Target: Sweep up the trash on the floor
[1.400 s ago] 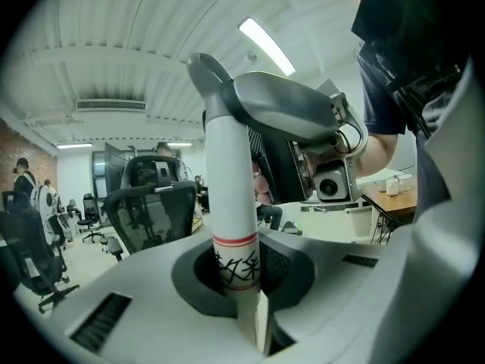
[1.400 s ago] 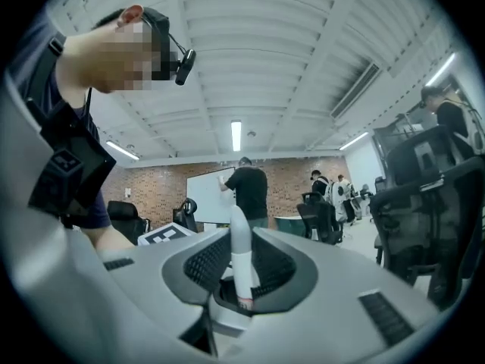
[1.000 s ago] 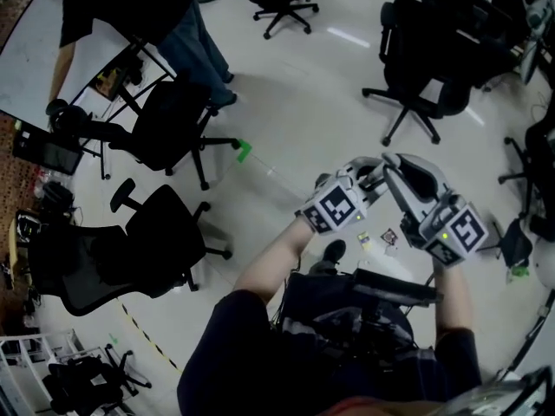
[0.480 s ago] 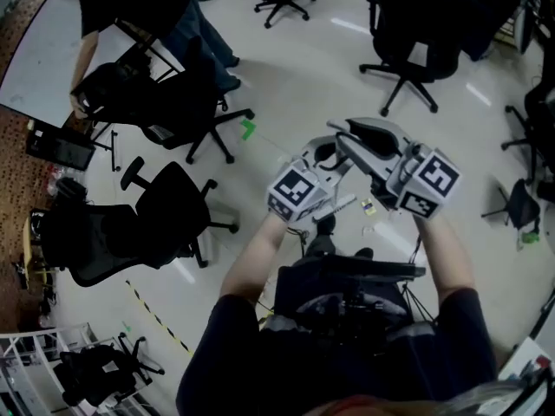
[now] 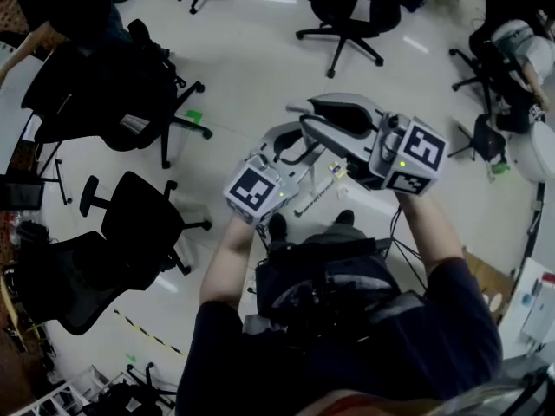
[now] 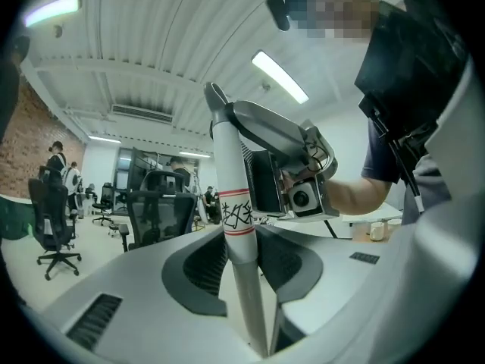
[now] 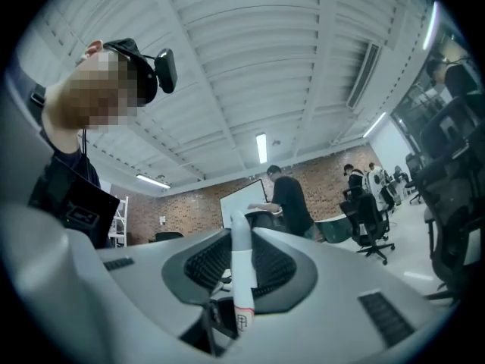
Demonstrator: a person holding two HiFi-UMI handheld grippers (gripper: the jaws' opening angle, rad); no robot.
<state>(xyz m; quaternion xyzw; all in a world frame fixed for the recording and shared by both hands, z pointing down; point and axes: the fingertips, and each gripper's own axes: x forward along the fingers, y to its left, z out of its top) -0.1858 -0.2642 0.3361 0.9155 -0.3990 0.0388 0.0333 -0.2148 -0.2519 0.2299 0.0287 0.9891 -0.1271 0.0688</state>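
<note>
A white broom handle (image 5: 314, 196) with red bands and black writing runs between my two grippers, held up in front of the person's body. In the left gripper view the handle (image 6: 227, 173) stands upright between the jaws of my left gripper (image 6: 242, 233). Those jaws have just been opening and I see no pad pressing on the handle. My right gripper (image 7: 241, 249) is shut on the handle (image 7: 241, 271) near its rounded top end. In the head view my left gripper (image 5: 290, 144) sits just left of my right gripper (image 5: 305, 115). The broom head and the trash are not in view.
Black office chairs stand on the pale floor at left (image 5: 139, 224), upper left (image 5: 95, 85) and top centre (image 5: 347, 7). A person (image 5: 52, 7) stands at the top left. Yellow-black tape (image 5: 143, 332) and a green mark (image 5: 193, 116) lie on the floor. My holder's shoes (image 5: 277, 225) are below the grippers.
Both grippers have moved up and left in the head view. The white handle has come into sight between them. The scraps seen on the floor beside the grippers are gone from view.
</note>
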